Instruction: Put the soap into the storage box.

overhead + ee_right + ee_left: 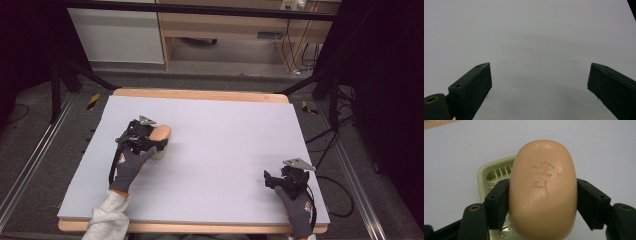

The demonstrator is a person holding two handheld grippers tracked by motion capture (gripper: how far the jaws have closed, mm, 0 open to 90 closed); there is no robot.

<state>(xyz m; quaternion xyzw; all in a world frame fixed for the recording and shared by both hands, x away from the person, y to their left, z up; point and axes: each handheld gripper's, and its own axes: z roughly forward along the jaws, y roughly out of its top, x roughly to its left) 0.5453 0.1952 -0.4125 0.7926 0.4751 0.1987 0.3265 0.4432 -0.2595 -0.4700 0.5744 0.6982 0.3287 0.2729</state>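
Note:
A tan oval bar of soap [543,190] with a stamped mark sits between the black jaws of my left gripper [543,202], and both pads press its sides. Under it lies a pale green slotted soap dish [489,173]; whether the soap touches the dish I cannot tell. From above, the soap [161,133] and the dish [160,154] lie at the left middle of the mat, with my left gripper [150,140] over them. My right gripper [272,179] rests near the front right corner, and in its own view my right gripper [539,82] stands open over bare mat.
A pale lilac mat [220,150] covers the wooden table [200,94]. Black frame bars [330,85] and cables [325,135] run beside the table on the floor. A wooden cabinet [225,30] stands beyond the far edge.

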